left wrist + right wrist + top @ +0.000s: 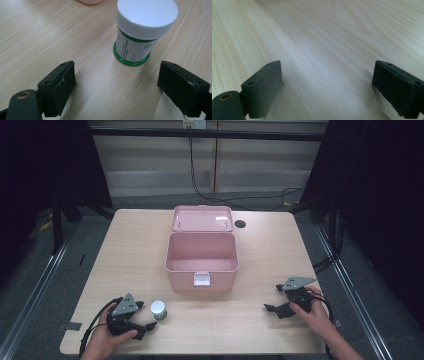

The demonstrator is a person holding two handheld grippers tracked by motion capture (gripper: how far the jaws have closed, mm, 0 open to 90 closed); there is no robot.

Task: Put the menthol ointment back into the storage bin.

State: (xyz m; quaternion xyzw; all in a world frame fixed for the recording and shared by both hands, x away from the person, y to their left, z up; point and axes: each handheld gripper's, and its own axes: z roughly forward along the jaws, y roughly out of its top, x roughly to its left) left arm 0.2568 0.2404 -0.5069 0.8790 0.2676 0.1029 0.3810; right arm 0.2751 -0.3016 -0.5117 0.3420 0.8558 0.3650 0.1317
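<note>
Jar (140, 35) is standing just ahead of the left tool (116, 82), whose jaws are gaping to straddle it. The right tool (327, 85) is idling released over bare surface (324, 37).

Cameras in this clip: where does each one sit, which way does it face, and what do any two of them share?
High view: above the person's side, looking forward and down on the table, open pink box, both hands and claws.
Left gripper view: rides the left claw, facing the white-capped jar standing just beyond its open jaws.
Right gripper view: rides the right claw, looking along bare wood.
Shared: the jar shows in the high and left gripper views.
</note>
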